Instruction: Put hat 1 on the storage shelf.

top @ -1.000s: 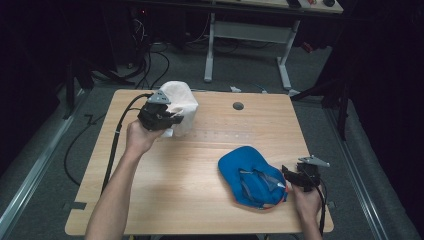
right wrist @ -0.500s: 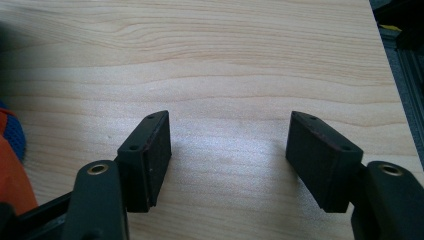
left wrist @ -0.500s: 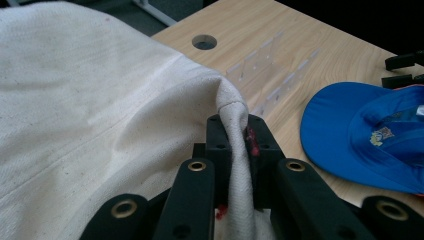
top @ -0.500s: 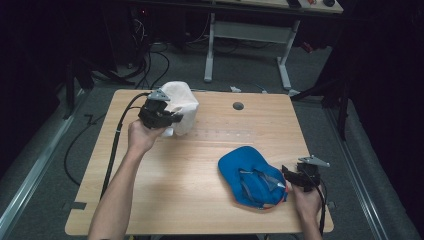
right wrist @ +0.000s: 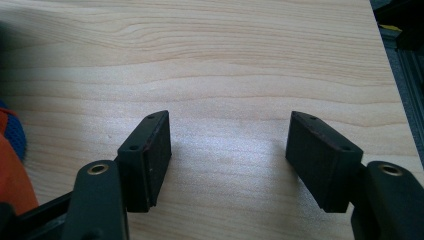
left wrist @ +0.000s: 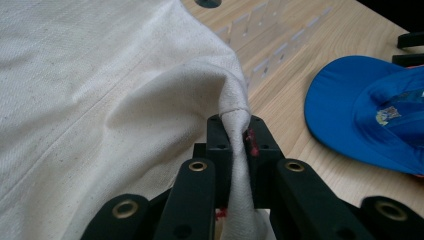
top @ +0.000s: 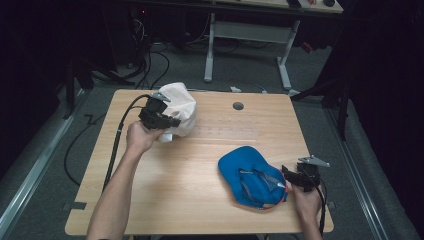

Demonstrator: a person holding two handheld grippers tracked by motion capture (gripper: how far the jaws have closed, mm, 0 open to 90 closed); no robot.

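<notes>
A white cloth cap (top: 181,106) sits at the back left of the wooden table (top: 200,165). My left gripper (top: 171,121) is shut on a fold of its fabric; in the left gripper view the white cap (left wrist: 100,90) bunches up between the jaws of my left gripper (left wrist: 239,137). A blue cap (top: 252,176) lies upside down at the front right, also seen as the blue cap (left wrist: 370,115) off to the right. My right gripper (top: 286,175) rests just right of it. In the right gripper view my right gripper (right wrist: 227,150) stands open over bare wood, nothing between its jaws.
A round cable hole (top: 238,106) sits near the table's back edge. A black cable (top: 117,140) trails from the left gripper over the table's left side. Another desk's legs (top: 245,50) and cables stand on the floor behind. An orange and blue edge (right wrist: 12,160) shows at the left.
The left hand has shifted very slightly with the white cap still pinched. The right hand has kept still.
</notes>
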